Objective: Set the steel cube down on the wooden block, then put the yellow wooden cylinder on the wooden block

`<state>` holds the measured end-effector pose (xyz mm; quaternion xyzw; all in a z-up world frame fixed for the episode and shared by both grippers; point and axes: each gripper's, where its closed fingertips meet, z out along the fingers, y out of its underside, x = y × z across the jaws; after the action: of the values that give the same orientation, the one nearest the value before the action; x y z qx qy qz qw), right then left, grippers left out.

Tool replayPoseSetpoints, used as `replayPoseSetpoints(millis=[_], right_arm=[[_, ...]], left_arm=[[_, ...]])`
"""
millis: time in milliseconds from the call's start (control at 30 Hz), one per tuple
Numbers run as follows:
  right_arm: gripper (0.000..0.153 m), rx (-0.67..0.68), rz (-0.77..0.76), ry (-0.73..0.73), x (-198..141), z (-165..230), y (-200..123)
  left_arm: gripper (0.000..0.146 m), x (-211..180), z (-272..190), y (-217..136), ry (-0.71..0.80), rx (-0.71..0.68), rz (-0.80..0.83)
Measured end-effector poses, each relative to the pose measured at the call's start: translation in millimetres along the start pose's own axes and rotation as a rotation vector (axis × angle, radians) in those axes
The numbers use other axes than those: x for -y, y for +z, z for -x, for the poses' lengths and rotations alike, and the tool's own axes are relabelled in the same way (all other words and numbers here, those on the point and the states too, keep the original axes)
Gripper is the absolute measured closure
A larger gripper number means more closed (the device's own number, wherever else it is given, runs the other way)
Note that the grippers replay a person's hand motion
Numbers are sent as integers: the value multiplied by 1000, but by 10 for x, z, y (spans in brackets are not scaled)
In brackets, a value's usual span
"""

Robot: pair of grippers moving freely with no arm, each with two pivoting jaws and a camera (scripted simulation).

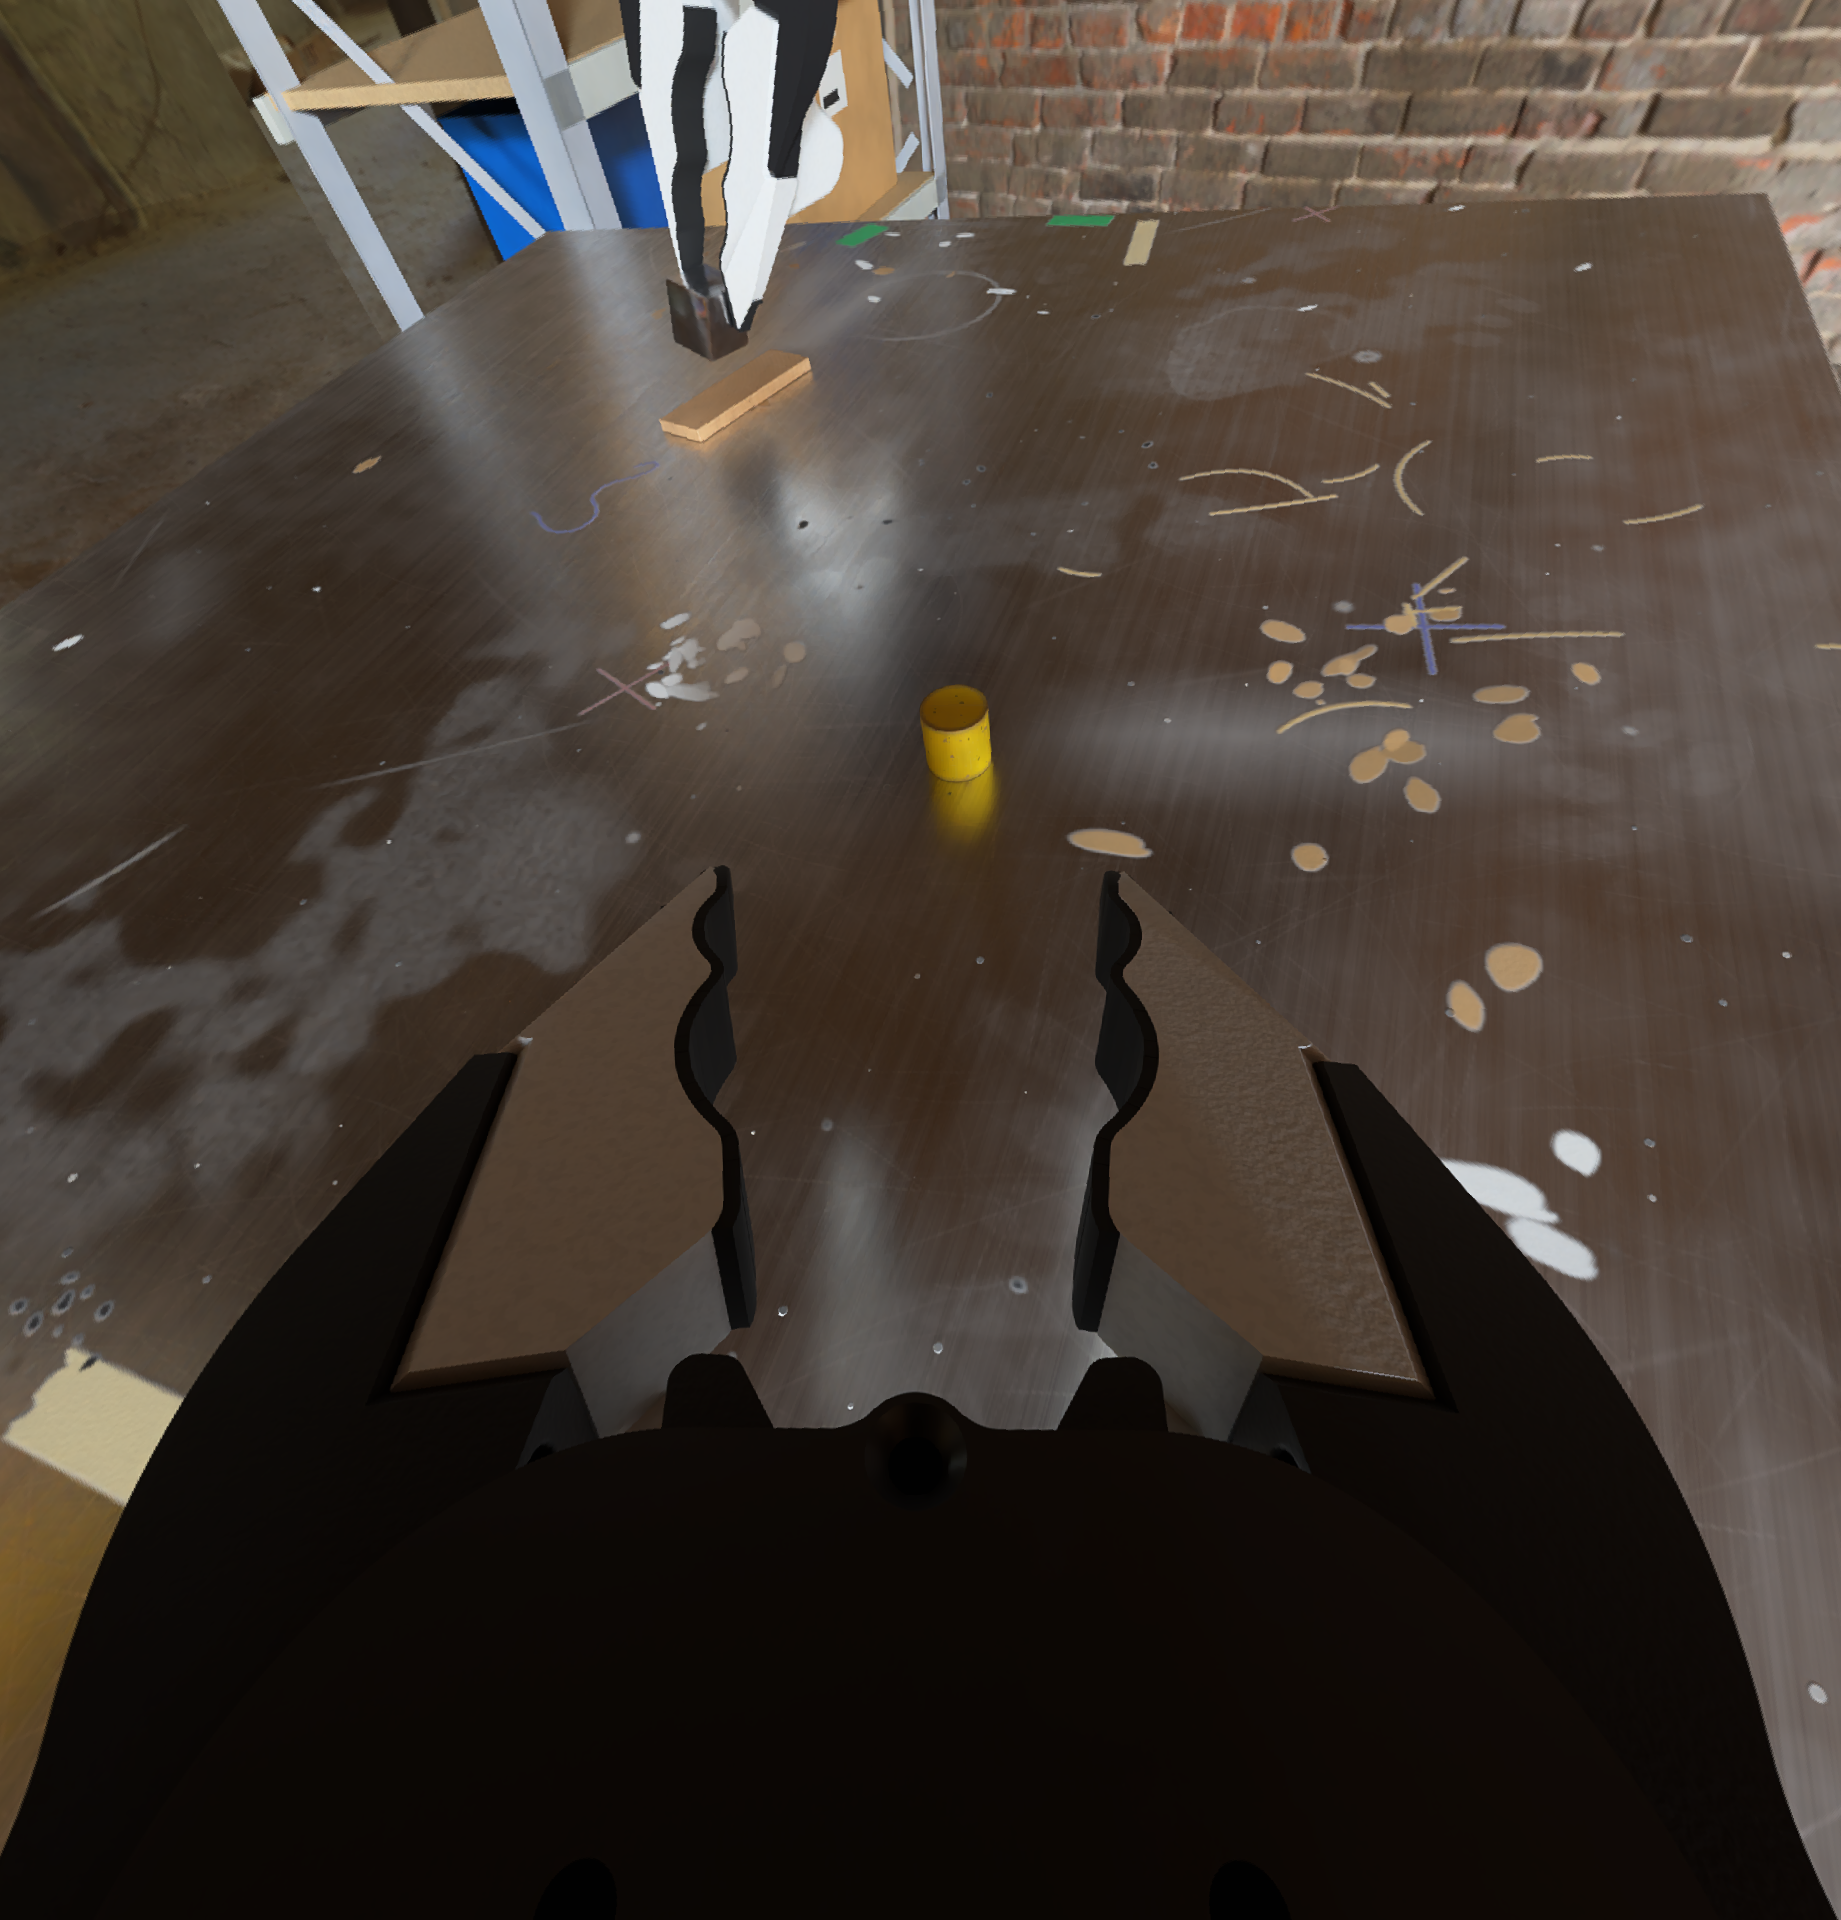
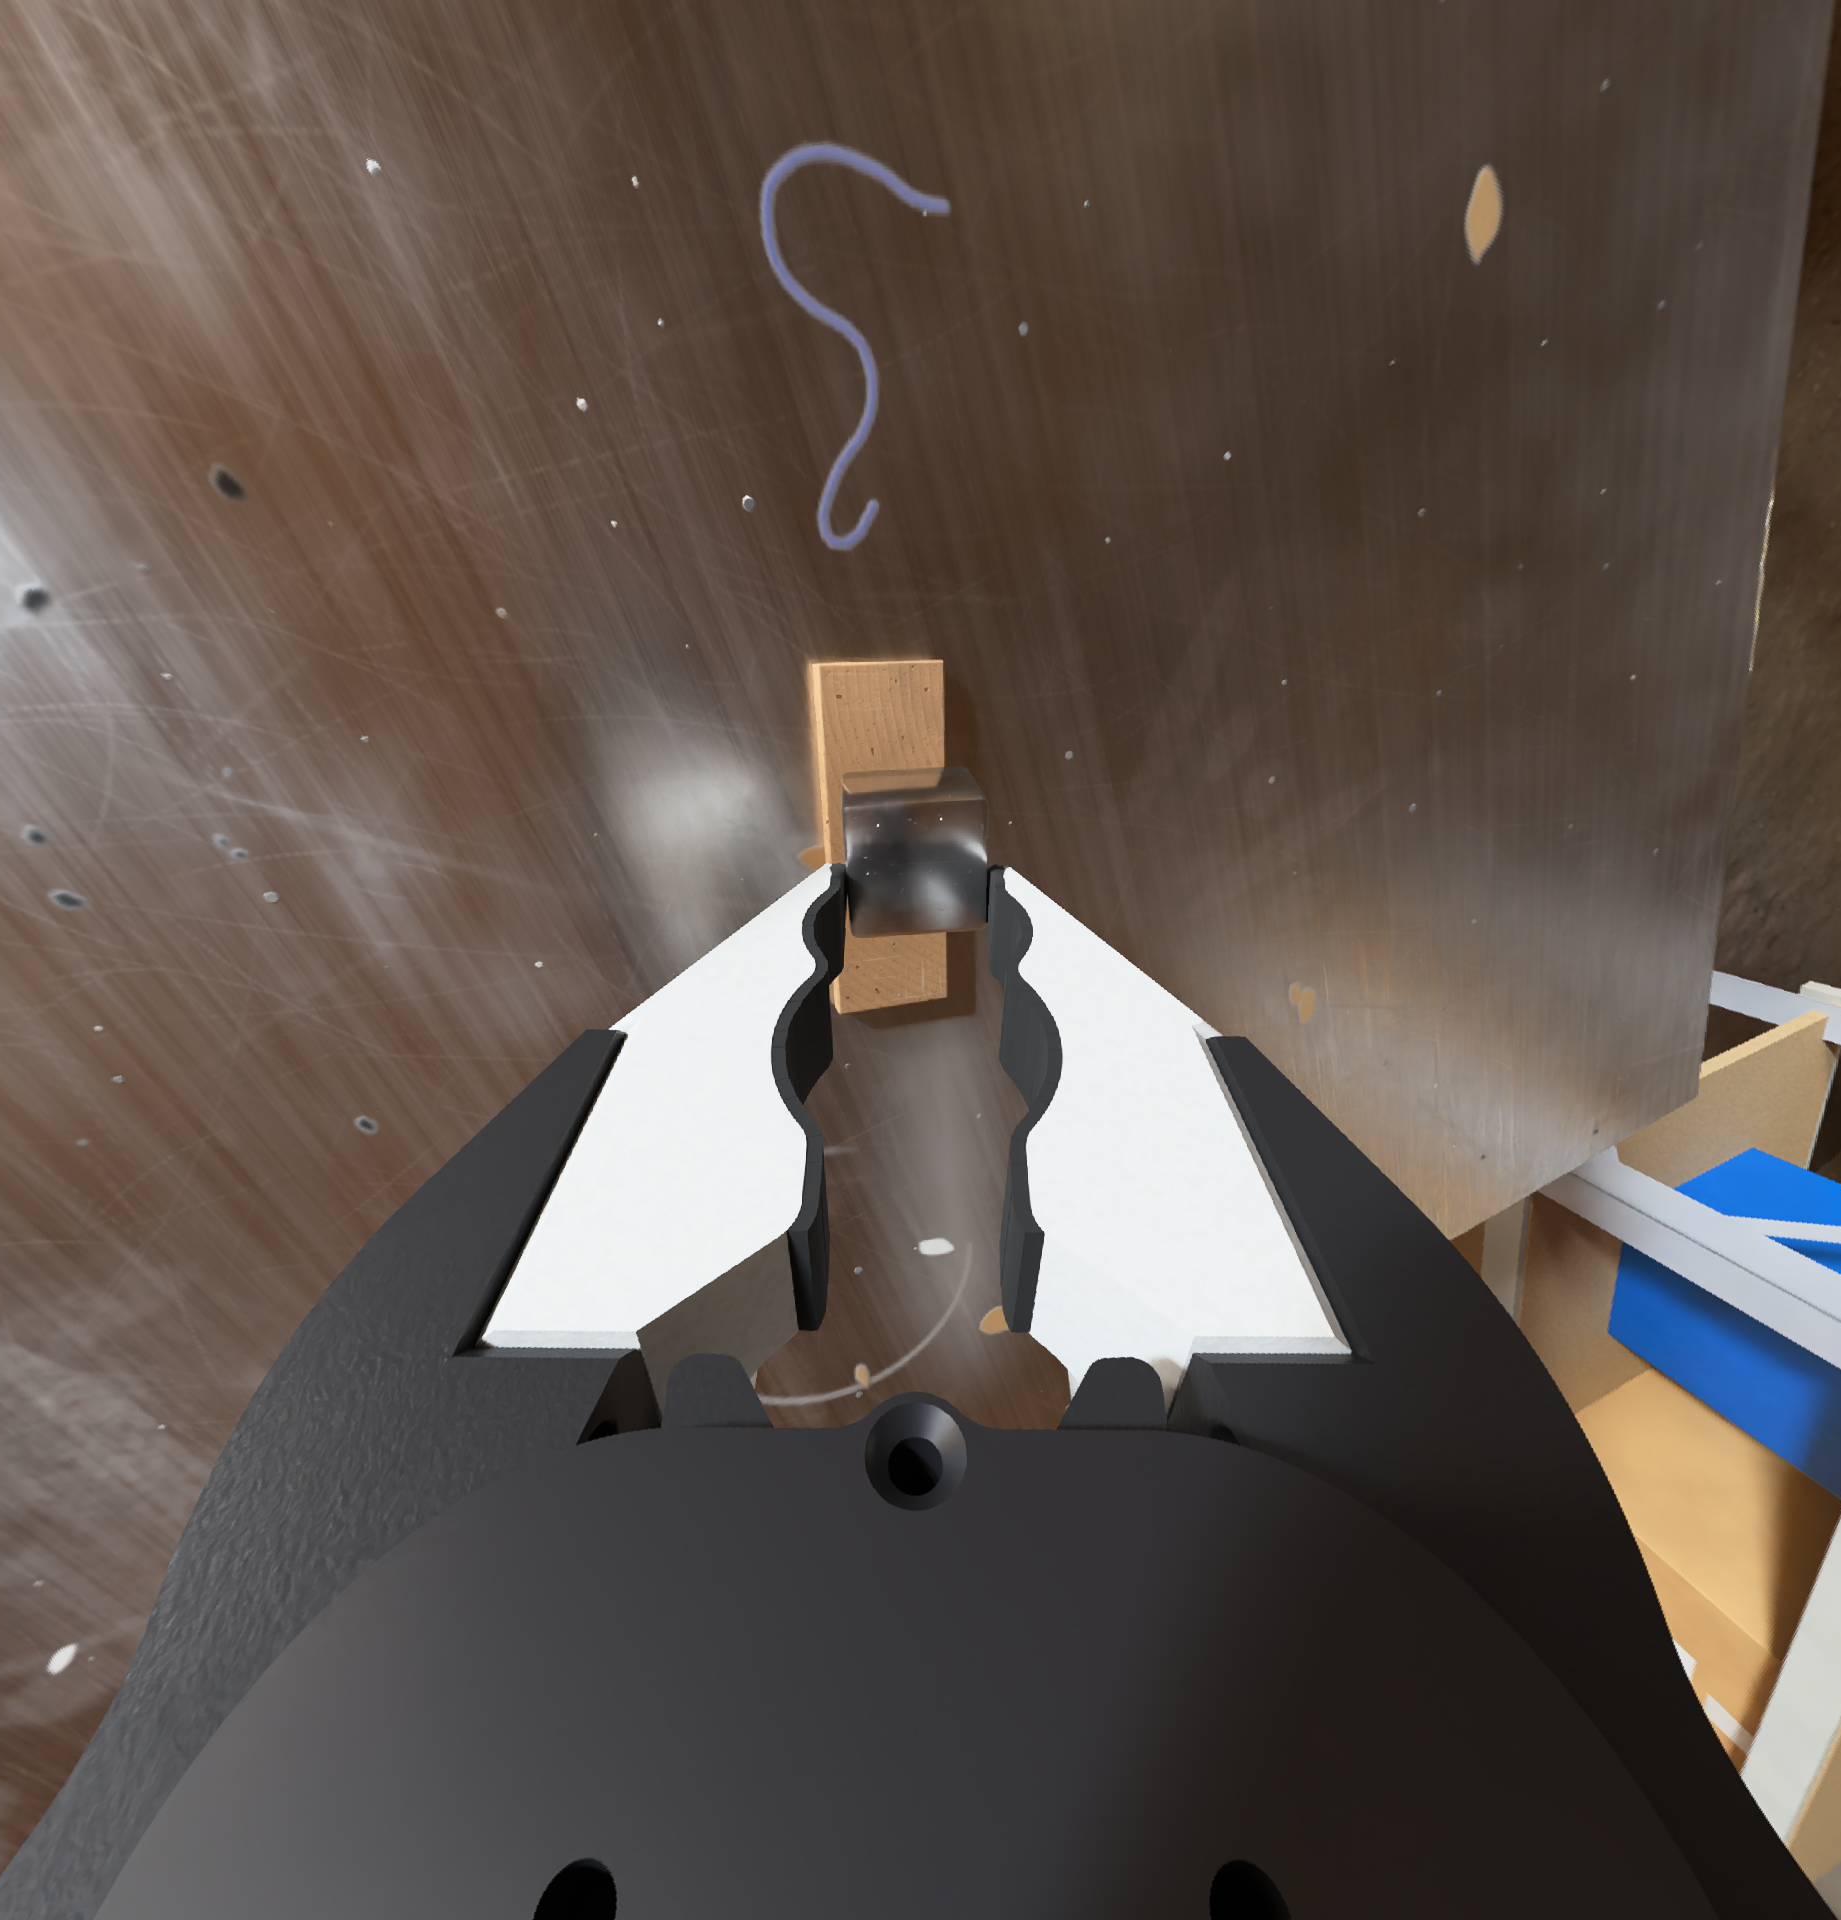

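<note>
My right gripper [image 2: 914, 883] is shut on the steel cube [image 2: 911, 847] and holds it just above the flat wooden block [image 2: 874, 717]. In the left wrist view the right gripper [image 1: 724, 307] hangs far off with the steel cube [image 1: 703, 320] over the far end of the wooden block [image 1: 734, 397]. I cannot tell whether the cube touches the block. The yellow wooden cylinder [image 1: 954, 734] stands upright on the table, a little ahead of my left gripper [image 1: 914, 883], which is open and empty.
The scratched dark metal table [image 1: 1311, 831] carries paint spots and chalk marks. A white-framed shelf unit [image 1: 376, 135] with a blue bin [image 2: 1747, 1309] stands past the table's edge near the block. A brick wall [image 1: 1415, 94] lies behind.
</note>
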<state>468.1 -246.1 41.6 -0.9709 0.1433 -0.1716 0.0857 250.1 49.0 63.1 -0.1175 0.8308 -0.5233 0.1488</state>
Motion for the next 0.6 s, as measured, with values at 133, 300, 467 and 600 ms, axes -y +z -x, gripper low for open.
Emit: replayPoseSetpoints(millis=[133,300,467,600], right_arm=[[126,5,36,-18,-15,-12,82],[126,34,51,-29,23,9,176],[126,31,86,-38,18,9,210],[101,-13,46,-25,103,-31,56]], left_arm=[[76,-12,-4,14,-2,-7,5],[76,-11,2,11,-6,-6,2],[77,-8,11,5,-12,-6,-1],[77,1,14,-4,-6,-1,-5]])
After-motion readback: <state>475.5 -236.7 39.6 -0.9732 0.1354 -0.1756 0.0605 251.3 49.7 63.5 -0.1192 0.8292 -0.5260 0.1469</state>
